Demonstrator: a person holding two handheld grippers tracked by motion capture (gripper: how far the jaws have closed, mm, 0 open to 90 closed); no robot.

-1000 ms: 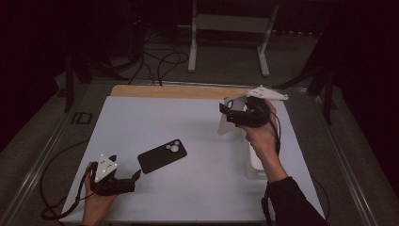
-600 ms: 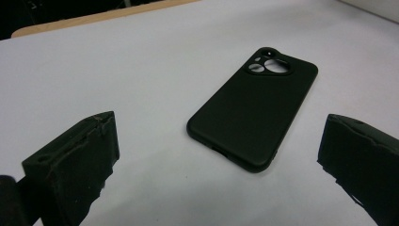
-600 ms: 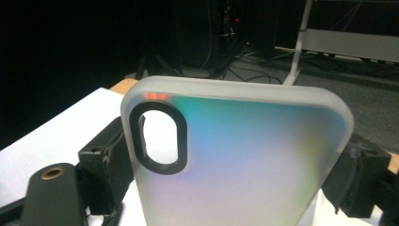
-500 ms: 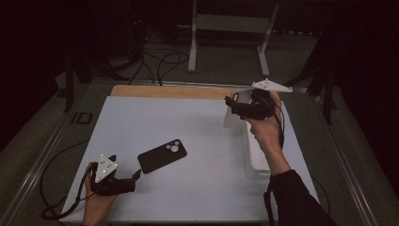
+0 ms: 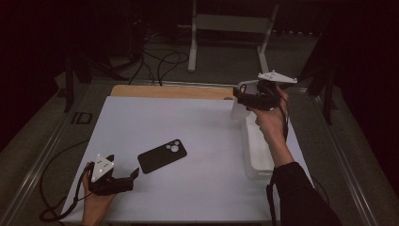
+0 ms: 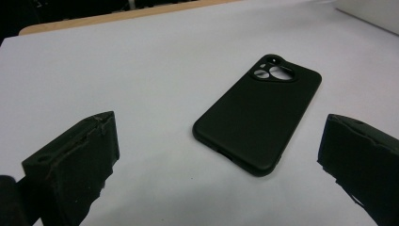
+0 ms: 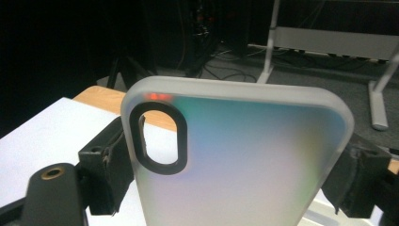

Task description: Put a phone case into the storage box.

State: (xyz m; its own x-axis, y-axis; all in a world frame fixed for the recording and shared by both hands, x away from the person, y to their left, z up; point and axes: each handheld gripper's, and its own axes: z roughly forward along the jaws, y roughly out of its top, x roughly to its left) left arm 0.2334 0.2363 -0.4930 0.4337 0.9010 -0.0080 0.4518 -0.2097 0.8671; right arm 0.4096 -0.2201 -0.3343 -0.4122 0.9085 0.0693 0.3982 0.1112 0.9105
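Right tongs clamped across a frosted white phone case, lifted above the worktop's far right, over a white tray. Left tongs released, resting low just short of a black phone case lying flat.

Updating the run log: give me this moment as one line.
left gripper: open, near black case | right gripper: holds translucent case raised over white bin
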